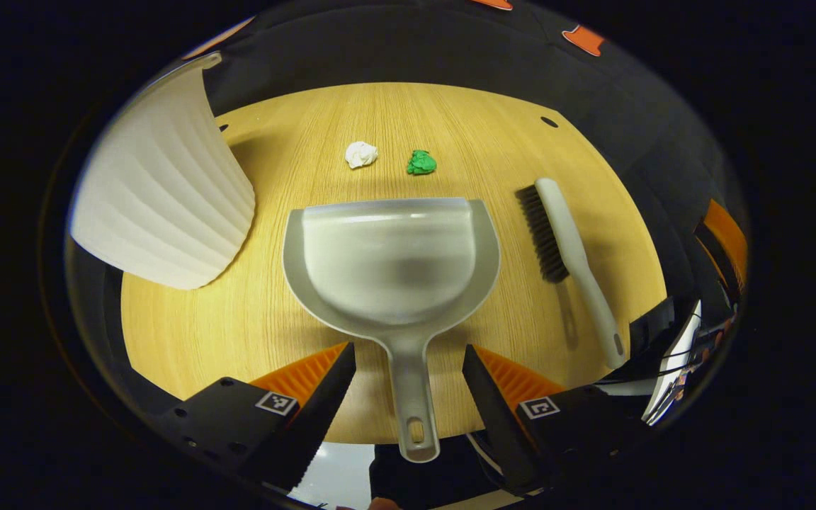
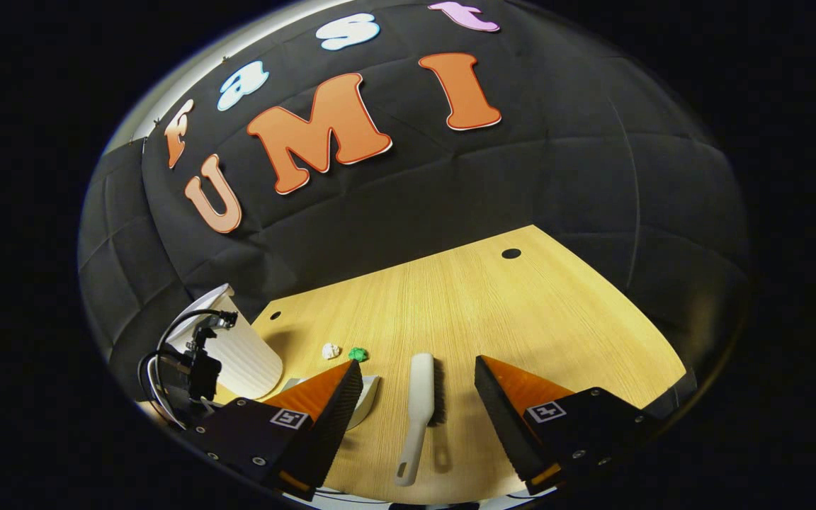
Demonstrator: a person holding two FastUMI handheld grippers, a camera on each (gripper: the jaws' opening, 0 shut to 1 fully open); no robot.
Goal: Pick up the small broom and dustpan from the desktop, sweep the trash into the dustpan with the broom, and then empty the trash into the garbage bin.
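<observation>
— Left gripper (image 1: 408, 382) first: how does it stand?

— Fingers spread wide, one on each side of the dustpan (image 1: 394, 269) handle, touching neither side of it. The handle runs straight down between them, its end with the hanging slot past the front edge of the desktop (image 1: 450, 127).

— And the pan itself?

— Flat on the wood, grey, its open lip pointing away towards the booth wall. Just beyond the lip lie a crumpled white paper ball (image 1: 361, 154) and a crumpled green paper ball (image 1: 421, 162), near each other, apart from the pan.

— The broom?

— In the left gripper view the small broom (image 1: 569, 258) lies to the right of the pan, apart from it, dark bristles towards the pan, pale handle slanting to the near right edge.

— The bin?

— White ribbed garbage bin (image 1: 167, 191) at the left, standing on the desktop beside the pan.

— Right gripper (image 2: 418, 400)?

— Also wide apart, gripping nothing. In the right gripper view the broom lies on the desktop between its fingers, handle end nearest the camera; whether the tips are at table height I cannot tell. The other gripper's body with its cables shows at the far left, in front of the bin.
</observation>
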